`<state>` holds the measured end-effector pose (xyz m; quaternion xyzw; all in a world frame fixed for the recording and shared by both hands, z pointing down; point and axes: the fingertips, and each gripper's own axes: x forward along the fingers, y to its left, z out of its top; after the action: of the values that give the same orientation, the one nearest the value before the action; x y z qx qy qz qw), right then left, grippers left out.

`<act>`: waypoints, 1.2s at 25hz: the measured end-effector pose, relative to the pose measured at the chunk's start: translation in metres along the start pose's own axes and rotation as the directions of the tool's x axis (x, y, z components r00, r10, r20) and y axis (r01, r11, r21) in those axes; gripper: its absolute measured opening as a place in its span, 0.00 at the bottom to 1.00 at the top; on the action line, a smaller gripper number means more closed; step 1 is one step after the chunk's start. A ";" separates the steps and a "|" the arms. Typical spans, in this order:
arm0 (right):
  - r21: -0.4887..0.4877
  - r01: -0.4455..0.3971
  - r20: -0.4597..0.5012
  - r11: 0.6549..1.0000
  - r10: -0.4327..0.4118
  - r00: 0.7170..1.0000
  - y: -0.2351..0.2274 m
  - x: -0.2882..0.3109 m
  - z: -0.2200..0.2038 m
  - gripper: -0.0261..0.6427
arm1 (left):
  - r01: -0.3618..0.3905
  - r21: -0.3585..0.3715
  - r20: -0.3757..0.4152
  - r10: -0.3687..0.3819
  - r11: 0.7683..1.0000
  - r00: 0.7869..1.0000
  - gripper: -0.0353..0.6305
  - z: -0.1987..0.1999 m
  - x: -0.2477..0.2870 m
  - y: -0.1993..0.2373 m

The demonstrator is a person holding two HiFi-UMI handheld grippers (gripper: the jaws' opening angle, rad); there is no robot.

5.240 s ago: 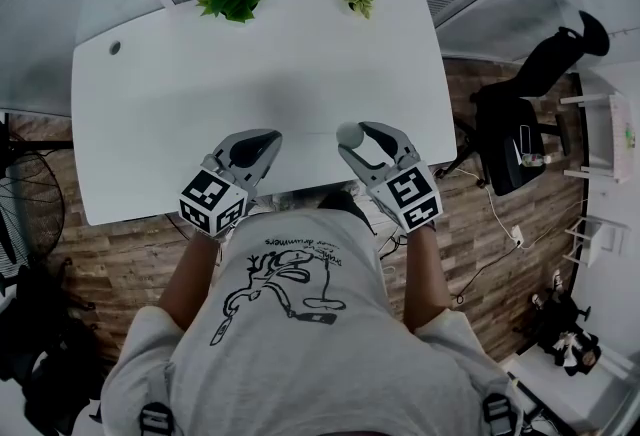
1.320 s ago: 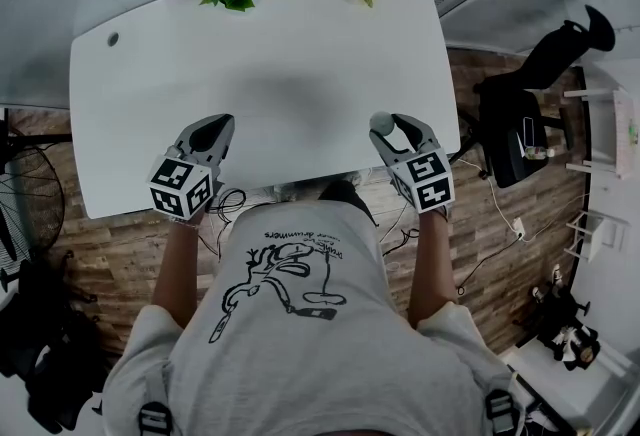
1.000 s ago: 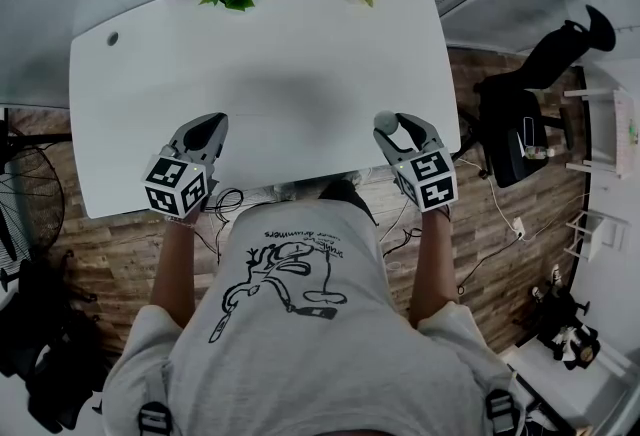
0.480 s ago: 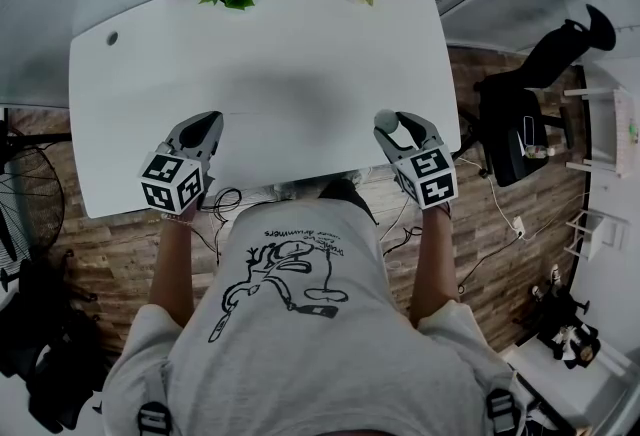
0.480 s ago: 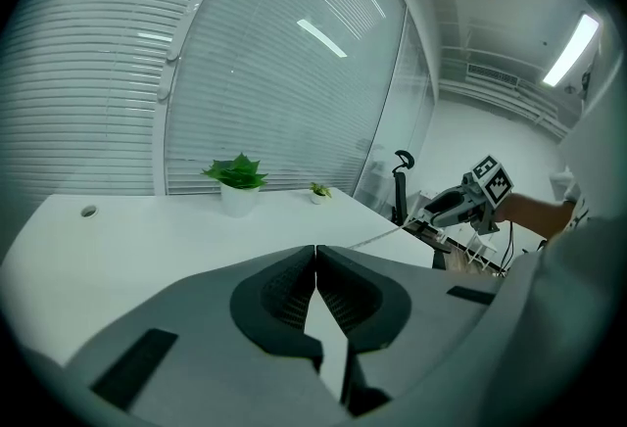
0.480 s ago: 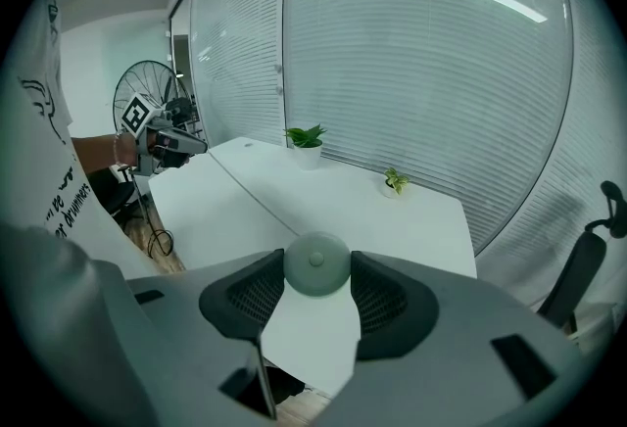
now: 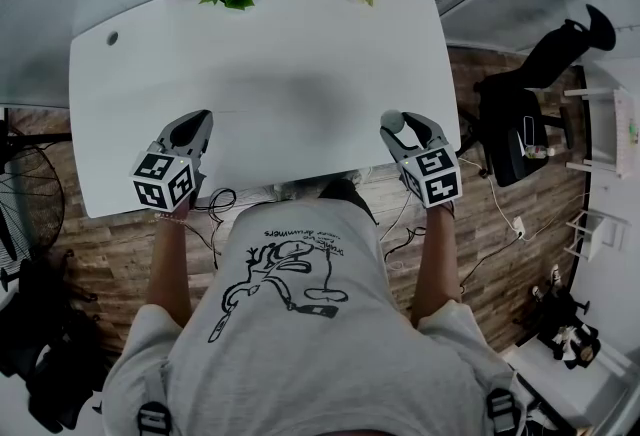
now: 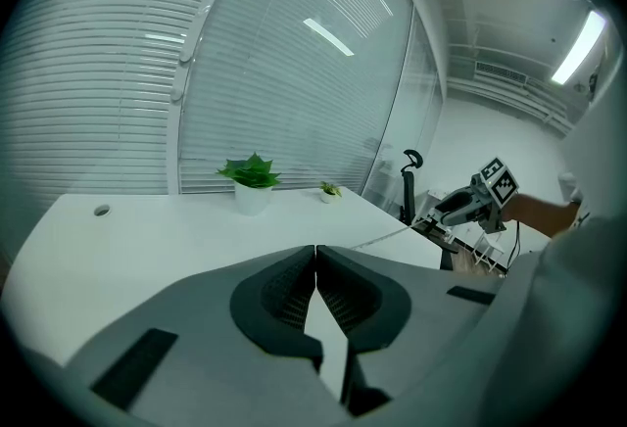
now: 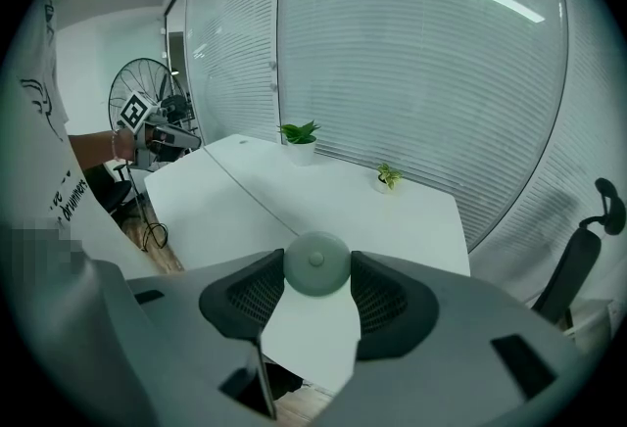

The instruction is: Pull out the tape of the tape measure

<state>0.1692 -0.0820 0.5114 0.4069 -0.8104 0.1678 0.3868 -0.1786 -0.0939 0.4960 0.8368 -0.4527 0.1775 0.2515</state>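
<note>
Five seconds ago the two claws sit close together at the middle of the desk's [image 7: 280, 44] near edge. Now the left claw [image 7: 195, 116] is well out toward the left corner, and the right claw [image 7: 401, 121], with the tape measure [image 7: 390, 120], is out toward the right. Within the last second both edge further outward (the left one more than the right). The tape [image 8: 390, 234], a thin line between them, spans that much wider gap.
</note>
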 end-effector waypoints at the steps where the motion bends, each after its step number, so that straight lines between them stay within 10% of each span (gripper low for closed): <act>1: 0.000 0.000 0.000 1.000 0.000 1.000 0.000 0.000 0.000 0.37 | -0.002 0.001 0.000 0.002 1.000 1.000 0.09 0.000 0.000 0.000; 30: -0.001 0.002 -0.032 1.000 -0.002 0.999 -0.005 0.002 -0.017 0.37 | -0.014 -0.008 -0.035 0.014 1.000 0.999 0.09 -0.010 -0.002 0.010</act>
<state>0.1802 -0.0765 0.5237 0.4046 -0.8039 0.1736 0.4000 -0.1890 -0.0915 0.5061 0.8294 -0.4548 0.1918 0.2615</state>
